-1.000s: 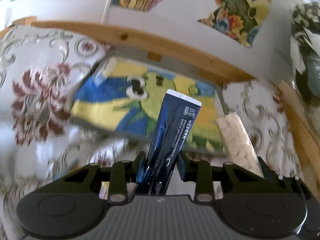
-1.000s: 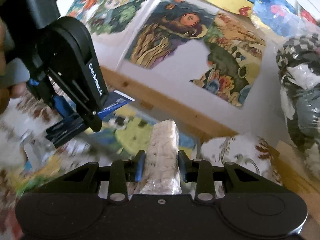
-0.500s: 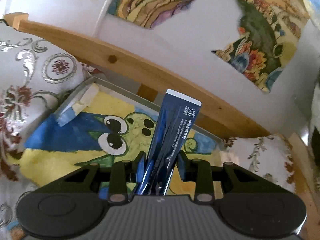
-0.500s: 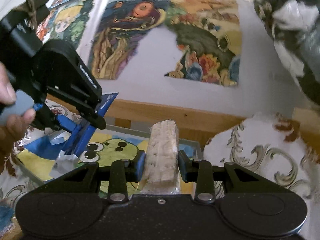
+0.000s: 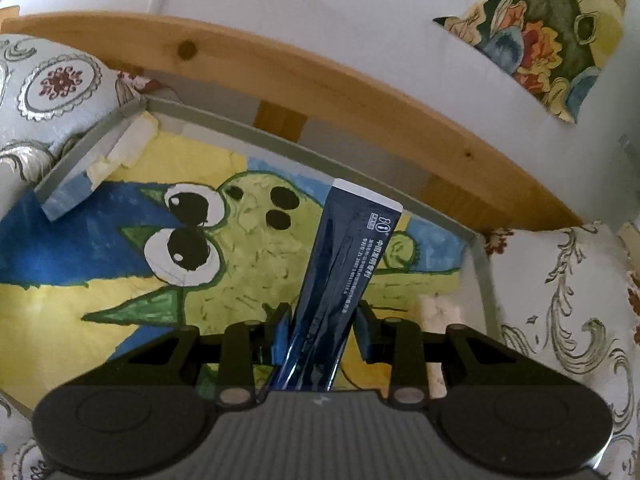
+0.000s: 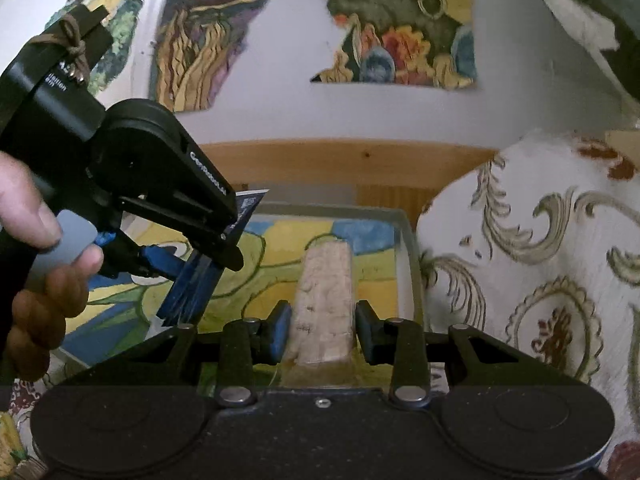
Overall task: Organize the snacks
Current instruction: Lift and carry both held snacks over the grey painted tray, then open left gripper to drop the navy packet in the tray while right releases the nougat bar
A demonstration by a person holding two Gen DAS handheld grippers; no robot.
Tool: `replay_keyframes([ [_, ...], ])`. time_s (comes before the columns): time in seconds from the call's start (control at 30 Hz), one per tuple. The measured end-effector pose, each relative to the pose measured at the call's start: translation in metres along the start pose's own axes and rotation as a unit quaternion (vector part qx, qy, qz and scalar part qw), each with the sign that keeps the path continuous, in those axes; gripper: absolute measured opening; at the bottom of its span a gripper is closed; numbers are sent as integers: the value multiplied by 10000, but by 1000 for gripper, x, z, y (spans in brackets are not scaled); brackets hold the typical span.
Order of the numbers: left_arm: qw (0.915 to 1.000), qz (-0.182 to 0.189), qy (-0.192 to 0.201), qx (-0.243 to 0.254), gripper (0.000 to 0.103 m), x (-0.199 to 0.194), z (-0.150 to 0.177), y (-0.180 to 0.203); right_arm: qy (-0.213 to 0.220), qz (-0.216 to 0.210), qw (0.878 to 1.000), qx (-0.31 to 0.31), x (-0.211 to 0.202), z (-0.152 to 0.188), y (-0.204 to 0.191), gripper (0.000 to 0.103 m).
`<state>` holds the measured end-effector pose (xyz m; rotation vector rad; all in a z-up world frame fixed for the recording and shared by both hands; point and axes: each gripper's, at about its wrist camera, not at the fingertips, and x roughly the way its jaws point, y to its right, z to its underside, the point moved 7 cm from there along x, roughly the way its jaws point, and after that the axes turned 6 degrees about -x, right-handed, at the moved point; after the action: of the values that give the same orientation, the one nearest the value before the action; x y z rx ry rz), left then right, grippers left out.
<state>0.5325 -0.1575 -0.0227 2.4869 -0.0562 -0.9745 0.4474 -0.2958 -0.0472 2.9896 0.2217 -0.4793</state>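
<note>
Your left gripper (image 5: 322, 320) pinches the dark blue sachet (image 5: 344, 272), which stands up between its fingers over the painted tray (image 5: 480, 264). Your right gripper (image 6: 320, 322) clamps the pale snack bar (image 6: 326, 296) the same way.

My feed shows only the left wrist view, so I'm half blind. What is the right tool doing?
Observer: The right tool is shut on a pale rice cracker bar, over the tray's right end.
Operator: Is my blue sachet near it?
Observer: The left tool holds the blue sachet apart from the bar, to its left.
Operator: Anything beside the tray there?
Observer: A patterned cushion lies right of the tray's rim.
</note>
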Motion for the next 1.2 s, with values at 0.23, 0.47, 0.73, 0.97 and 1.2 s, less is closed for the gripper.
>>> replay_keyframes([
  [0.23,9999,-93,-19,93,37,5,3,0,-117,-60,9999,99,3,3,0,38],
  [0.47,9999,-158,-23,47,58,5,2,0,-108,7,9999,108,0,0,3,48],
  [0.73,9991,-79,398,-100,87,-36,-7,-7,134,195,9997,-37,-31,-23,-1,76],
  [0.97,9971,5,752,-120,96,-91,-12,-19,503,565,9971,-67,-80,-52,0,98],
  [1.2,9923,60,1231,91,103,-153,-1,-24,737,655,9951,-28,-132,-72,-9,102],
])
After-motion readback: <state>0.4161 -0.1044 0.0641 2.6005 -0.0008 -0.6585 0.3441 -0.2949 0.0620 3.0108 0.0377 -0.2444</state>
